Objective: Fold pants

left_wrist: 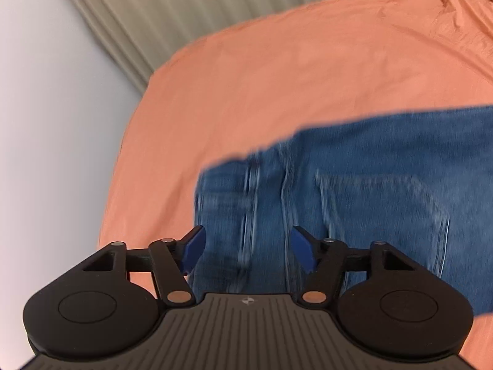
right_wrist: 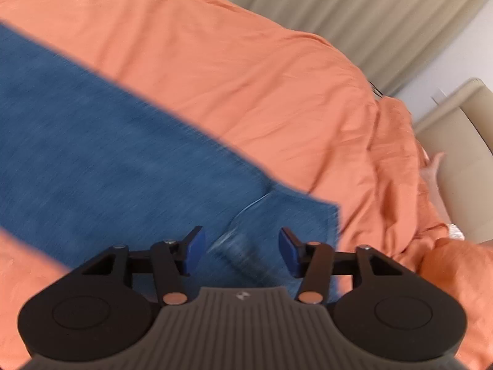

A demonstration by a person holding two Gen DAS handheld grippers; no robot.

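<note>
Blue denim pants (left_wrist: 354, 191) lie flat on an orange bedsheet (left_wrist: 262, 77). In the left wrist view I see the waist end with seams and a back pocket. My left gripper (left_wrist: 246, 246) is open and empty, above the waist edge. In the right wrist view the pants (right_wrist: 123, 141) run as a long band from the upper left down to the hem end by the fingers. My right gripper (right_wrist: 242, 248) is open and empty, above that end. Both views are motion-blurred.
The orange sheet (right_wrist: 246, 61) covers a bed and bunches into folds at the right (right_wrist: 400, 169). Beige curtains (left_wrist: 185, 15) hang behind the bed. A pale wall (left_wrist: 46, 108) is at the left, and a beige upholstered piece (right_wrist: 462, 141) stands at the right.
</note>
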